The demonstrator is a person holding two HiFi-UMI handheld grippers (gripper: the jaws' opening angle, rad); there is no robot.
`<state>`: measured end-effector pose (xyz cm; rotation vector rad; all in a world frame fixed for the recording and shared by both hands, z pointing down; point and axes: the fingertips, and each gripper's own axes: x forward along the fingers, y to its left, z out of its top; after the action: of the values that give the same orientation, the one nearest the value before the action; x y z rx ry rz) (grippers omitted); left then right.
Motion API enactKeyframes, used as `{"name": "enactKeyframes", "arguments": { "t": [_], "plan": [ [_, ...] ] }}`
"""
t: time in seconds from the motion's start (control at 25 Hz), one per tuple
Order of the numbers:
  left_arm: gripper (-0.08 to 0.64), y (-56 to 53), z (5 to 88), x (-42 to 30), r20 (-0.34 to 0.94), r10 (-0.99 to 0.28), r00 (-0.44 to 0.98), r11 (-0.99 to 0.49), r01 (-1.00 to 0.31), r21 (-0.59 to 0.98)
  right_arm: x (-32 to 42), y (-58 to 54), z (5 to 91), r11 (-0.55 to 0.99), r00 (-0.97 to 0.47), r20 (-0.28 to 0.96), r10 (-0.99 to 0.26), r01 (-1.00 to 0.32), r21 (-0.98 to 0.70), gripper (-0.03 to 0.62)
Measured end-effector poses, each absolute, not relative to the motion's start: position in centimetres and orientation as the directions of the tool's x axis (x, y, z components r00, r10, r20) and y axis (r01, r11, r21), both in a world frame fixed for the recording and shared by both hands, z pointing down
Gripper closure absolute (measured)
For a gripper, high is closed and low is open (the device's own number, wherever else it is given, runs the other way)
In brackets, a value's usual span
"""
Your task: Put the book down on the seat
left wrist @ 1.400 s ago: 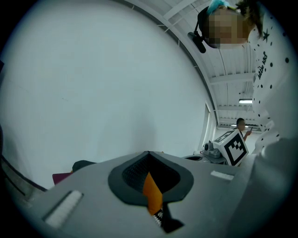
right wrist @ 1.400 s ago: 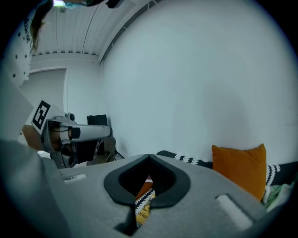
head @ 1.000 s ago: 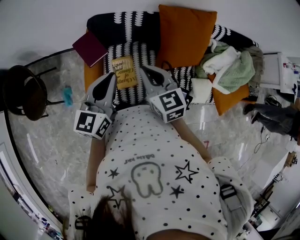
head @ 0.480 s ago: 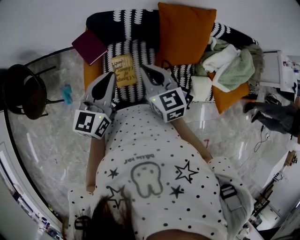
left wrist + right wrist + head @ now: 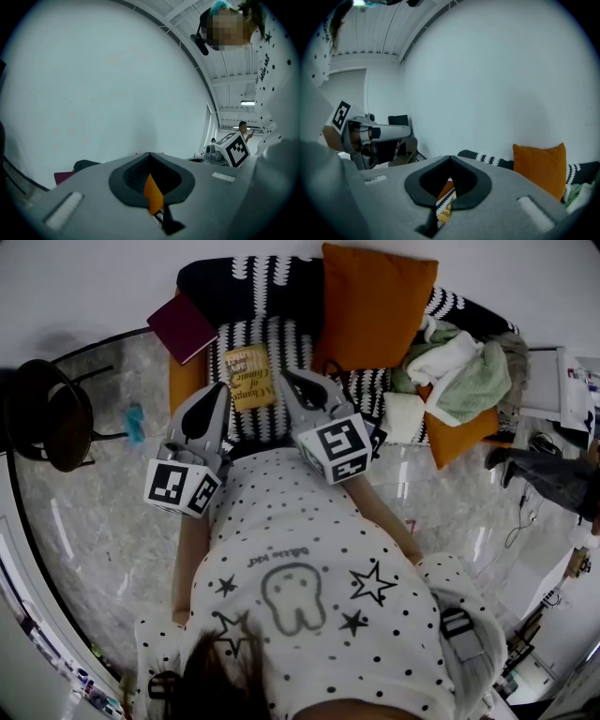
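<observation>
Head view: yellow book (image 5: 249, 377) lies flat on the striped seat (image 5: 286, 341), just ahead of and between left gripper (image 5: 217, 392) and right gripper (image 5: 290, 380), neither touching it. It looks like a thin paperback: light, a bit floppy, probably slick-covered, so I'd pinch the spine edge and press into the soft cover to get a jaw under. Left gripper view: jaws pressed together, nothing in them; right gripper view: same, empty, book only glimpsed through the slot.

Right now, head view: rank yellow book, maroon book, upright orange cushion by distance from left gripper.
1. yellow book: on the seat, beside the left gripper.
2. maroon book: up-left.
3. upright orange cushion: back right.
</observation>
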<state>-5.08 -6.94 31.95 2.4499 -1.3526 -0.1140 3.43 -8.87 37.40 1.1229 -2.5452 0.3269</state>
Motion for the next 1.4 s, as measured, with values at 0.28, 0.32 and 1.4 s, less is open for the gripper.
{"name": "enactKeyframes", "arguments": {
  "t": [0.28, 0.32, 1.4],
  "plan": [
    [0.558, -6.84, 31.9, -5.53, 0.088, -0.839, 0.537, -0.484, -0.809, 0.333, 2.84, -8.71, 37.18, 0.672, -0.64, 0.39, -0.662, -0.737, -0.069, 0.597],
    [0.558, -6.87, 31.86, -5.58, 0.087, -0.84, 0.536, -0.483, -0.81, 0.333, 2.83, -8.75, 37.18, 0.673, -0.64, 0.39, -0.662, -0.736, -0.066, 0.597],
    [0.558, -7.28, 32.18, -5.61, 0.085, -0.836, 0.543, -0.487, -0.803, 0.344, 2.91, -9.08, 37.44, 0.669, -0.638, 0.387, -0.666, -0.74, -0.069, 0.597]
  ]
}}
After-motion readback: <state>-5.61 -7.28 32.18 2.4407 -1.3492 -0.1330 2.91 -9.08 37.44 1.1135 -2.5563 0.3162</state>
